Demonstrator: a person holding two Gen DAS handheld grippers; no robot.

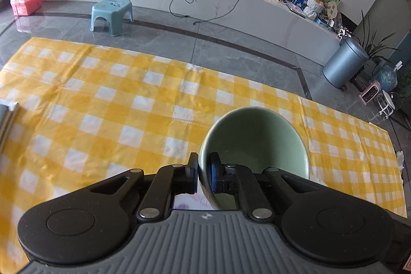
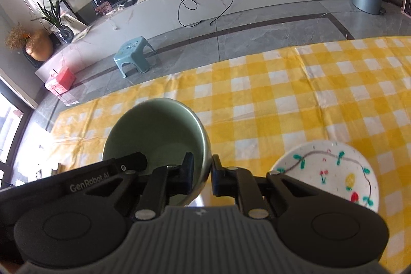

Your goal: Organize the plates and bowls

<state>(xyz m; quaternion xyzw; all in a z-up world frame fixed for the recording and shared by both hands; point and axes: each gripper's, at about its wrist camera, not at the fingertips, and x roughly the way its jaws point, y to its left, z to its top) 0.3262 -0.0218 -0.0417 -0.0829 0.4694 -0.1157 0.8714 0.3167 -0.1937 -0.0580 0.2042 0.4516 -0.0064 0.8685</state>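
My left gripper is shut on the left rim of a pale green bowl, one finger outside and one inside, above the yellow checked tablecloth. My right gripper is shut on the right rim of the green bowl, which it holds above the cloth. The other gripper's black body shows at the bowl's left side in the right wrist view. A white plate with painted fruit lies on the cloth to the right of my right gripper.
A metal rack edge stands at the left of the table. Beyond the far table edge lie grey floor tiles, a teal stool, a pink box and a grey bin.
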